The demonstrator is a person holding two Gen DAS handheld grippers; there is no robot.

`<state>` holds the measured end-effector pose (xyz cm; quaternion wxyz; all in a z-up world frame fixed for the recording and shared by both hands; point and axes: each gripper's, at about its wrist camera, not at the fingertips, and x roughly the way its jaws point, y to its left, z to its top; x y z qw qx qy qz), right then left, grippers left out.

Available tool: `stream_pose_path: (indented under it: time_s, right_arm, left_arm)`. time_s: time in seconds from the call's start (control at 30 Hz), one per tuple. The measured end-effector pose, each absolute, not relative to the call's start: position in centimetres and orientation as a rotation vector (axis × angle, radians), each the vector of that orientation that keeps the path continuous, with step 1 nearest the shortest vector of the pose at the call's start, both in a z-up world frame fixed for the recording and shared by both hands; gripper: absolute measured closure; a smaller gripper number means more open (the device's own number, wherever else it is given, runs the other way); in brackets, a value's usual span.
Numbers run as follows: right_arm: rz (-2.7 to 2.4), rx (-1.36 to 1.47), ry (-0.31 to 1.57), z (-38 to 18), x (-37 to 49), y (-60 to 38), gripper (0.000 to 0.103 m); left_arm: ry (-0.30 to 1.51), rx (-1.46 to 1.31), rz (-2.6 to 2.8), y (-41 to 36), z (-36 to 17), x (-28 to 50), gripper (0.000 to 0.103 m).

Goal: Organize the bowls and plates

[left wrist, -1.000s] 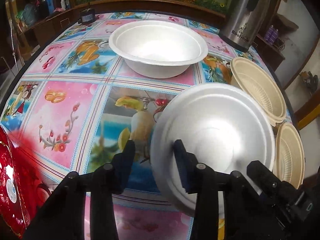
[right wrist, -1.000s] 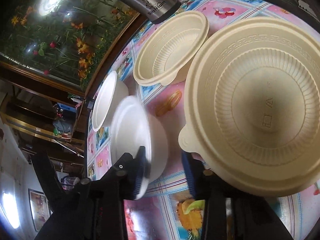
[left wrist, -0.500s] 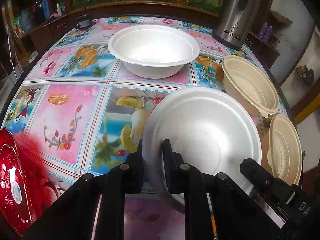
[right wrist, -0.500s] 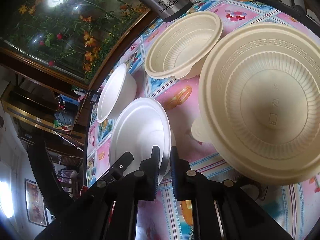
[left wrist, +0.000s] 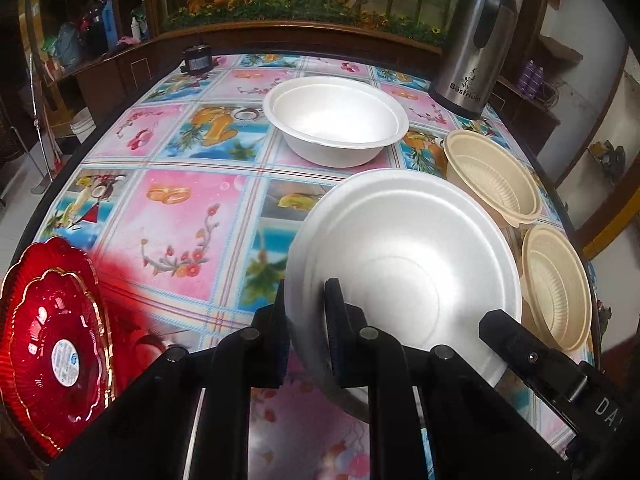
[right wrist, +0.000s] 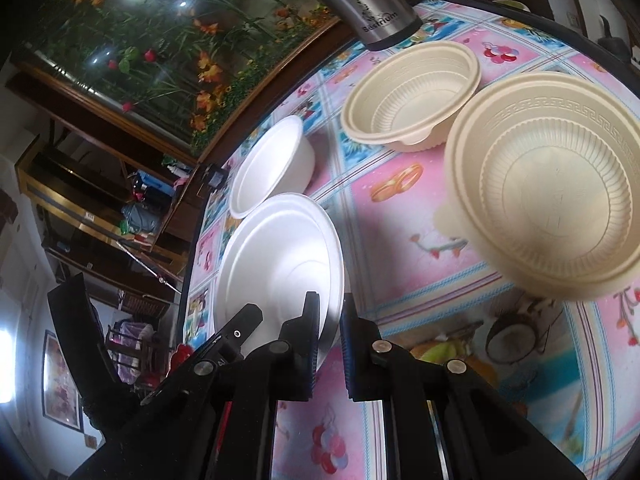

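Observation:
A white foam bowl (left wrist: 404, 264) hangs just above the flowery tablecloth, held by its rim on two sides. My left gripper (left wrist: 306, 300) is shut on its left rim, one finger inside and one outside. My right gripper (right wrist: 330, 312) is shut on the opposite rim of the same bowl (right wrist: 280, 264); its black body shows at the lower right of the left wrist view. A second white foam bowl (left wrist: 336, 120) stands farther back on the table. Two beige ribbed bowls (left wrist: 492, 176) (left wrist: 556, 284) sit along the right edge.
Red scalloped plates (left wrist: 52, 320) lie stacked at the table's near left edge. A steel thermos jug (left wrist: 472, 40) stands at the back right, next to the far beige bowl (right wrist: 412, 92). The near beige bowl (right wrist: 552, 184) sits close to the right gripper. The round table (left wrist: 120, 200) drops off left and right.
Both grippers went from open around the white bowl's rim to shut on it. The bowl has since come up off the cloth and drawn nearer to both cameras.

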<state>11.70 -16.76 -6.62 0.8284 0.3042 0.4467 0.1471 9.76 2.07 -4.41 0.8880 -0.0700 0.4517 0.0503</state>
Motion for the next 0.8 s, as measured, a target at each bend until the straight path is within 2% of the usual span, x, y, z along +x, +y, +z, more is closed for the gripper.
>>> stream_pose_path:
  time_s: [0.8]
  right_arm:
    - [0.448, 0.511, 0.908, -3.3, 7.0, -10.6, 0.093]
  left_arm:
    - [0.848, -0.197, 0.19, 7.8, -1.7, 2.8, 0.089]
